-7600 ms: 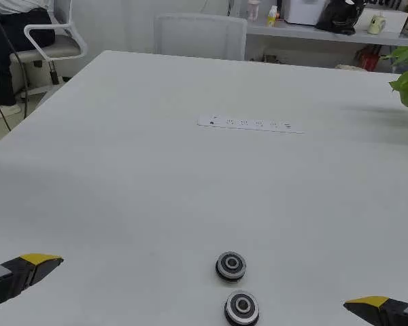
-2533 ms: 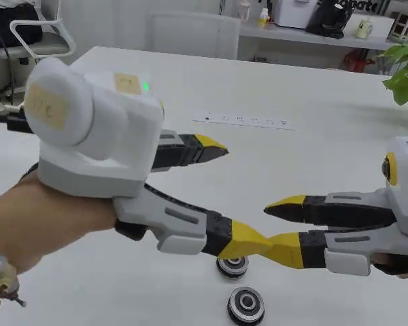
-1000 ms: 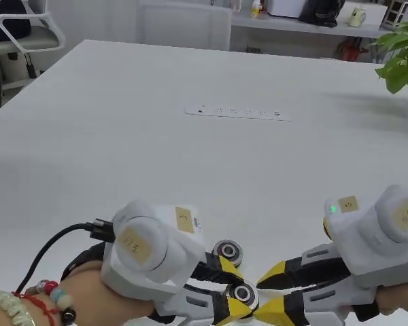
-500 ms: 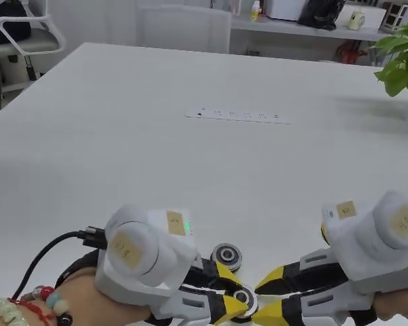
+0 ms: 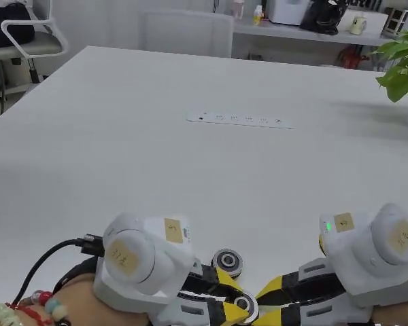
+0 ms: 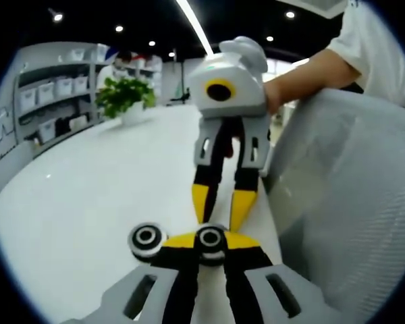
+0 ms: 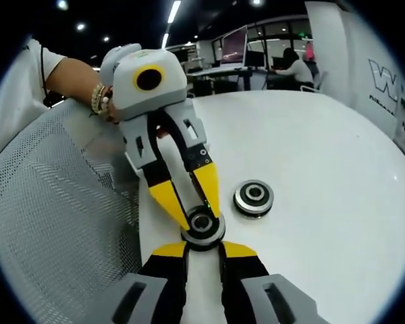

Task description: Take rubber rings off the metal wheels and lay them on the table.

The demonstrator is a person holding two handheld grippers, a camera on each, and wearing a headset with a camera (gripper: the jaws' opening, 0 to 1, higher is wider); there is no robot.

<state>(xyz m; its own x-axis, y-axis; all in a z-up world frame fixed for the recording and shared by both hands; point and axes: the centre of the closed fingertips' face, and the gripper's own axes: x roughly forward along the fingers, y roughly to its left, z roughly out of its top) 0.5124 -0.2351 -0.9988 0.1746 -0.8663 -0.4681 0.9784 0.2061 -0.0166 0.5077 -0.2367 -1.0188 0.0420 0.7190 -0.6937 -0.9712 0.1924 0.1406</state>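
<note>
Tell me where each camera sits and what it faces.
Head view: on the headset, looking down over the table; a beaded wrist shows.
Left gripper view: on the left claw, facing the near wheel and right claw; a forearm shows.
Right gripper view: on the right claw, facing the left claw and beaded wrist.
Shared: gripper views see that wheel from opposite sides.

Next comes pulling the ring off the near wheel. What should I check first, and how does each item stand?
1. Left gripper jaws either side of the near wheel: ok.
2. Right gripper tips at that same wheel: ok.
3. Right gripper's hold on the rubber ring itself: cannot tell.
4. Black ring on the near wheel's rim: ok.
5. Second wheel apart from both grippers: ok.
6. Bare table nearby to lay the ring on: ok.
</note>
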